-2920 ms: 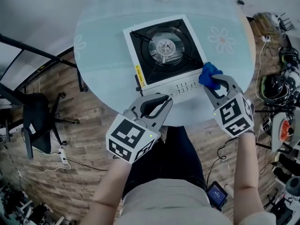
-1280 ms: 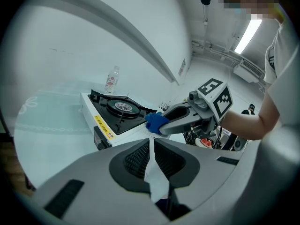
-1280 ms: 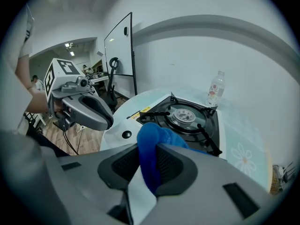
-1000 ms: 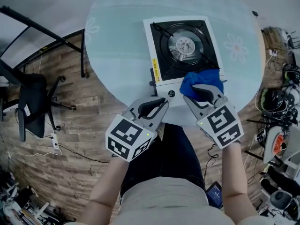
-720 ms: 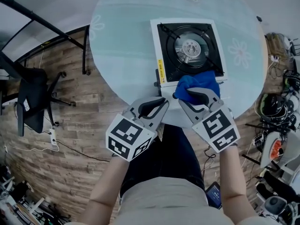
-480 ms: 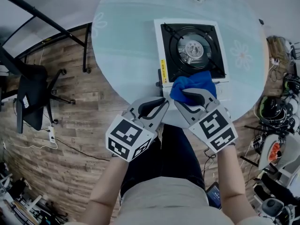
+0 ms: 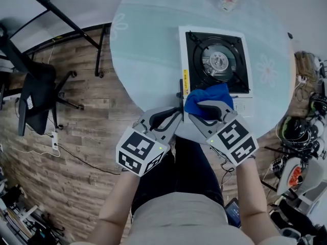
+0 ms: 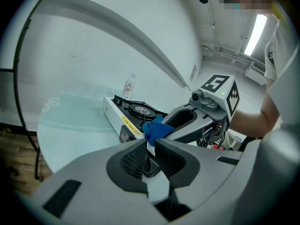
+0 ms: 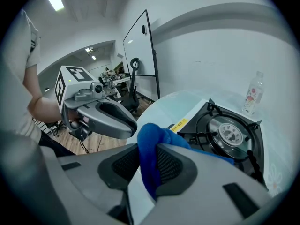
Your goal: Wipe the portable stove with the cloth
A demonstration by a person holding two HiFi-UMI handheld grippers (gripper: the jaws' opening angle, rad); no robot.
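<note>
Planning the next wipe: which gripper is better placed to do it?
Right: the right gripper is shut on the blue cloth at the stove front; the left gripper is shut and empty.

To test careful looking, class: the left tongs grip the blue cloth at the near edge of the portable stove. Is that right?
No. It is the right tongs that grip the blue cloth, as the right gripper view shows; the left tongs are shut on nothing. The cloth is indeed at the near edge of the portable stove.
</note>
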